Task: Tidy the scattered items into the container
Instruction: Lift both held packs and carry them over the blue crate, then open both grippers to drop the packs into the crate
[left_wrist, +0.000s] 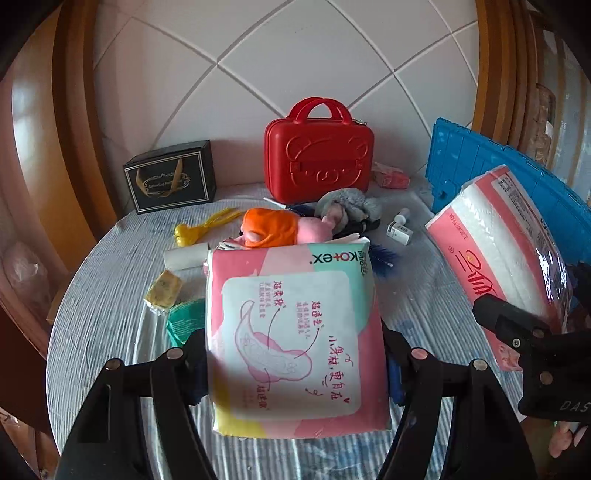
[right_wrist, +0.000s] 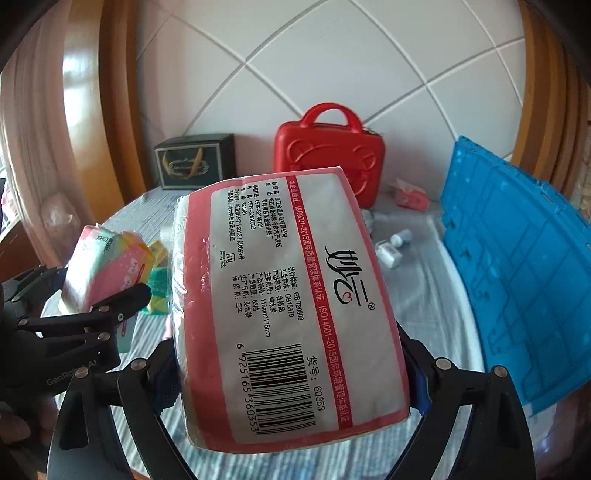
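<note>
Above the counter (left_wrist: 110, 280), we are holding two packs clear of the surface: our left gripper (left_wrist: 295, 369) has its jaws clamped on the sanitary pad pack (left_wrist: 291, 339), our right gripper (right_wrist: 295, 373) has its jaws clamped on the tissue pack (right_wrist: 295, 295). Both packs are pointing lengthwise away from the jaws. We are judging the blue container (right_wrist: 517, 277), standing at the right, nearer the right hand.

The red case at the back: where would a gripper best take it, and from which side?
Probably the arched top handle of the red case, approached from above. The case stands upright against the wall, its body looks wide and smooth-sided, and the handle loop stands clear.
</note>
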